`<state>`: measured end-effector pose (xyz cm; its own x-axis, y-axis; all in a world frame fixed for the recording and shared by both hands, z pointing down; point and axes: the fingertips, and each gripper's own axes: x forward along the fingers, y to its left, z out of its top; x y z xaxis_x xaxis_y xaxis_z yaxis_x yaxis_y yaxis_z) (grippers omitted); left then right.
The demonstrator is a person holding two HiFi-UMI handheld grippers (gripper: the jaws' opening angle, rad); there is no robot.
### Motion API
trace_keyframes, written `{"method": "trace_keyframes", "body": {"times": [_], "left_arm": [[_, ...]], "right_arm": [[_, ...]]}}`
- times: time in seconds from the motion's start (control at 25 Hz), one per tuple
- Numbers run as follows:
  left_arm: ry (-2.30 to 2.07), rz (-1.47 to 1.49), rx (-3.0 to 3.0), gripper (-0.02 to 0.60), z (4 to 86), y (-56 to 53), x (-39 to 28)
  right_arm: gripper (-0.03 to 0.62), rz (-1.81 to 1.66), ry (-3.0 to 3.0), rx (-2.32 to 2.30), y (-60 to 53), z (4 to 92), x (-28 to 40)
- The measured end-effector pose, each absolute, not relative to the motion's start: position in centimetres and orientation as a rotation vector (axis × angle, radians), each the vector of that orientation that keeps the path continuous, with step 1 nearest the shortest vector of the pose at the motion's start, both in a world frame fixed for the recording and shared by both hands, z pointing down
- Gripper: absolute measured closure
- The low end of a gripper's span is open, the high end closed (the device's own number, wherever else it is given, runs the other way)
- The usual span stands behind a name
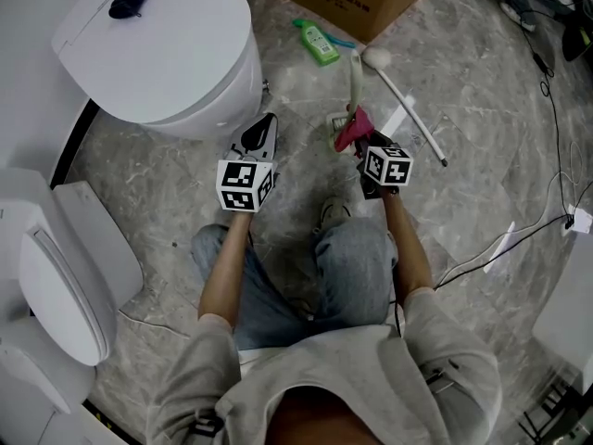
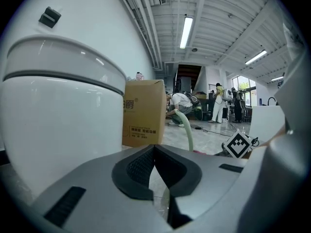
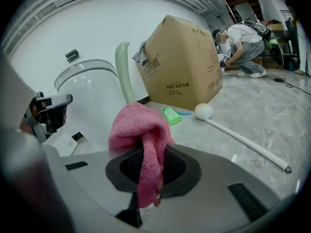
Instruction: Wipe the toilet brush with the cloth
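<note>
Right gripper [image 3: 151,171] first: pinches a pink terry cloth [image 3: 138,130] by its middle, folds bunched above the pads and a tail hanging below. Holds left gripper [image 2: 154,152] with jaws closed together on nothing, just beside the white ceramic toilet bowl [image 1: 176,63]. Shows of the toilet brush [image 1: 355,80] only a pale green curved plastic handle [image 3: 123,72], directly beyond the cloth and slightly to its left in the right gripper view. Stands upright, long axis near vertical, head and base hidden behind cloth and gripper. Lies between the two grippers in the head view, much nearer the right. Gives no clear answer on whether cloth and handle touch. Probably calls for a short forward reach, then a stroke down the handle; may need the empty left gripper as a steady. Rests on grey marbled stone floor [image 1: 148,193], hard and likely slick. Includes, farther off, a white rod with a ball end [image 3: 243,137] lying flat, a green plastic bottle [image 3: 171,115] and a brown cardboard box [image 3: 182,62]. Leaves fair room rightward, less on the toilet side.
</note>
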<state>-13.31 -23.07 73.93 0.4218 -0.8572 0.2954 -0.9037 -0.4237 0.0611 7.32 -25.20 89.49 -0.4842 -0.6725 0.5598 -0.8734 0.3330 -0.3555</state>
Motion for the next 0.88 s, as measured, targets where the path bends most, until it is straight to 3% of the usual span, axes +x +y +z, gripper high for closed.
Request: {"method": "trace_keyframes", "body": {"times": [0.4, 0.88], "left_arm": [[-1.551, 0.327, 2.465, 0.563, 74.0, -23.3, -13.5], [-1.564, 0.266, 2.467, 0.563, 73.0, -23.1, -13.4]], "right_arm": [[0.530, 0.969, -2.231, 1.362, -23.4, 92.2, 7.9], [0.530, 0.607, -2.565, 1.521, -27.2, 74.1, 8.5]]}}
